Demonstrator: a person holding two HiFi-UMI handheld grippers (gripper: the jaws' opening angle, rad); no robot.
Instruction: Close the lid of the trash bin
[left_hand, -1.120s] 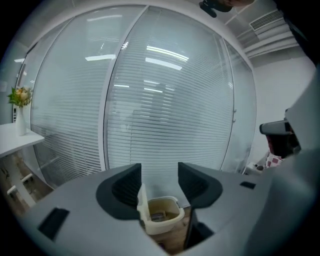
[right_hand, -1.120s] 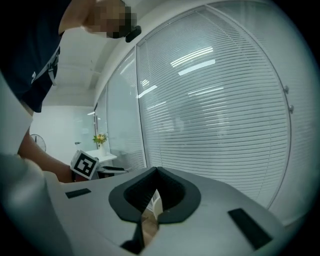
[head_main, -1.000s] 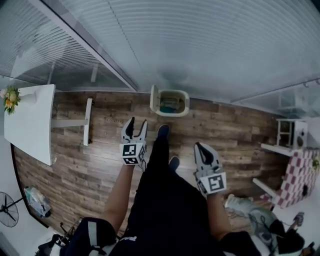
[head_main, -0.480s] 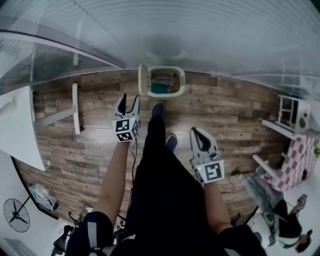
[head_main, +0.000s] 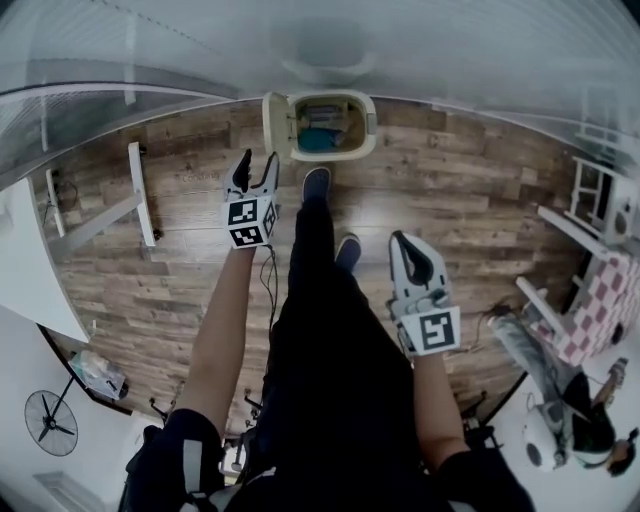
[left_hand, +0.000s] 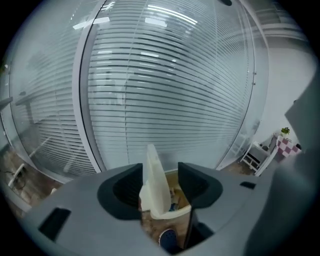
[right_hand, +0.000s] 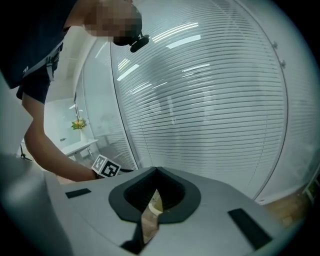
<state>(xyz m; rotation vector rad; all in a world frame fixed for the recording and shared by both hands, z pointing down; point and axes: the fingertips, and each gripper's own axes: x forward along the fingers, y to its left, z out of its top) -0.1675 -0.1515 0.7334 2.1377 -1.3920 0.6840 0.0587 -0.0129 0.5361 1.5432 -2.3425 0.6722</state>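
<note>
A cream trash bin (head_main: 345, 150) stands open on the wood floor by the glass wall, with rubbish inside. Its lid (head_main: 272, 125) is up on the bin's left side. My left gripper (head_main: 257, 160) is open, just short of the lid and slightly left of it. In the left gripper view the upright lid (left_hand: 152, 180) shows in the gap between the jaws of the left gripper (left_hand: 160, 172), apart from both, with the bin (left_hand: 175, 212) behind it. My right gripper (head_main: 402, 240) is shut and empty, held back over the floor. Its closed tips (right_hand: 156, 171) hide most of the bin.
The person's dark shoes (head_main: 316, 183) stand just before the bin. A white table frame (head_main: 137, 195) is on the left, a fan (head_main: 46, 426) at lower left, white shelves (head_main: 598, 205) and a checkered seat (head_main: 600, 305) on the right. Blinds behind glass (left_hand: 165, 90) back the bin.
The person has stepped closer to the bin. My left gripper has gone forward toward the raised lid and stays open. The right gripper stays shut and low.
</note>
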